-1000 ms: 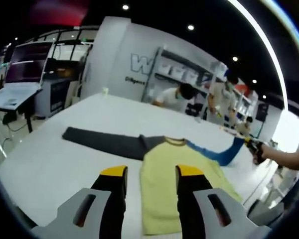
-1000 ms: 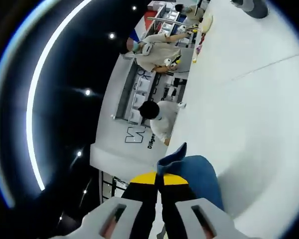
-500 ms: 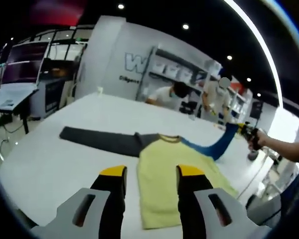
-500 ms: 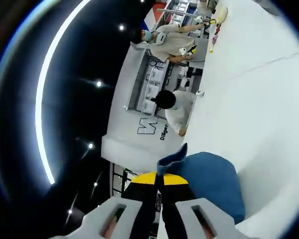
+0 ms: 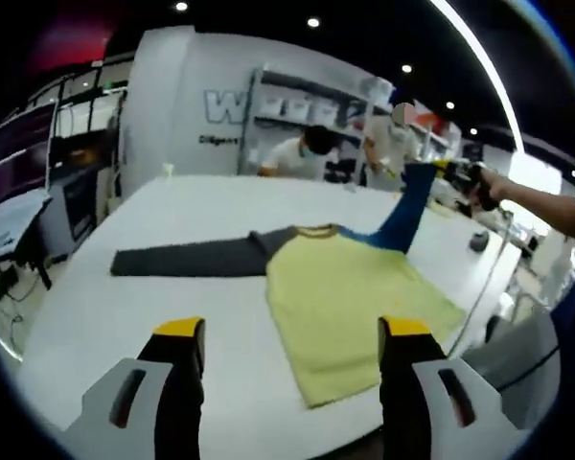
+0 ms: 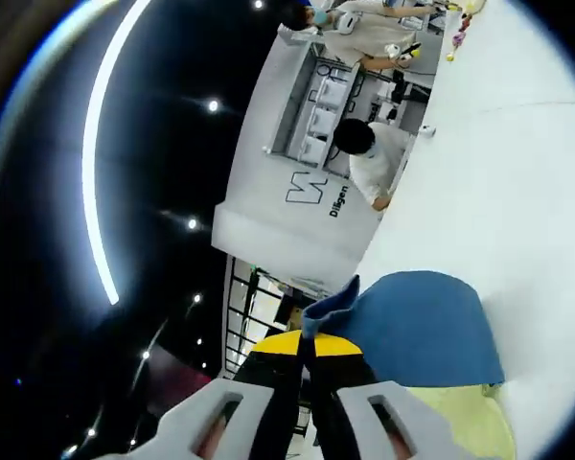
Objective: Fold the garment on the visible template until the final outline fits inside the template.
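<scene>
Blue sleeve (image 5: 403, 208) of the garment (image 5: 350, 292), pinched in the right tongs (image 6: 307, 342), is lifted for folding inward across the yellow body; left tongs (image 5: 286, 329) hover agape above the surface (image 5: 125, 316).

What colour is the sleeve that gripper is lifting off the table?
Blue. The lifted sleeve shows best in the left gripper view, held up by the right gripper.
</scene>
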